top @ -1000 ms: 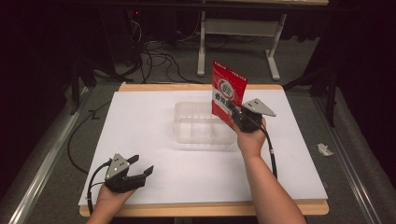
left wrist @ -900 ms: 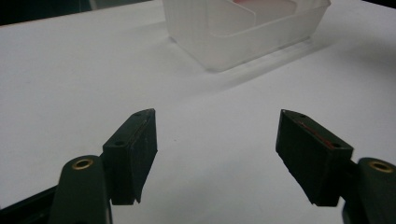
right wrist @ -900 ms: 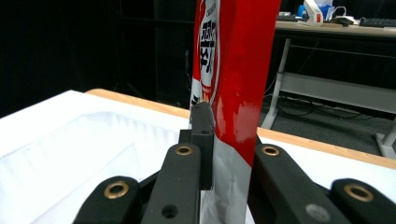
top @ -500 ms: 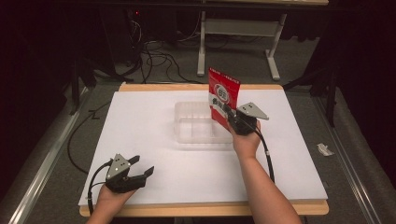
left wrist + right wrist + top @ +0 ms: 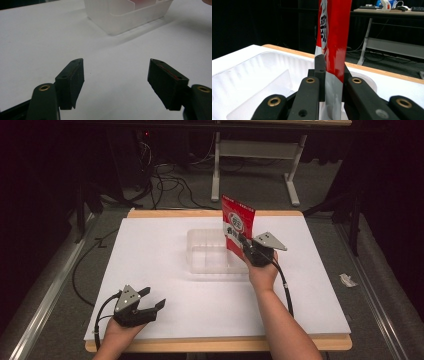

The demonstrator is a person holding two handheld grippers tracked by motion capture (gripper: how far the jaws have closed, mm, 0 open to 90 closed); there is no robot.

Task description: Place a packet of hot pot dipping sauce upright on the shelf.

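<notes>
Since a second ago the red packet (image 5: 238, 224) has come toward the left and lower, from the far right rim of the clear tub (image 5: 207, 251) to over its right end; the left hand has not shifted. The white table (image 5: 160, 245) carries the tub at its middle. The tub has a divider inside, and nothing can be made out lying in it. The right gripper (image 5: 243, 241) is clamped on the packet's silver lower edge, holding it upright above the tub. The left gripper (image 5: 153, 298) rests near the front left corner, its jaws spread wide with nothing between them.
</notes>
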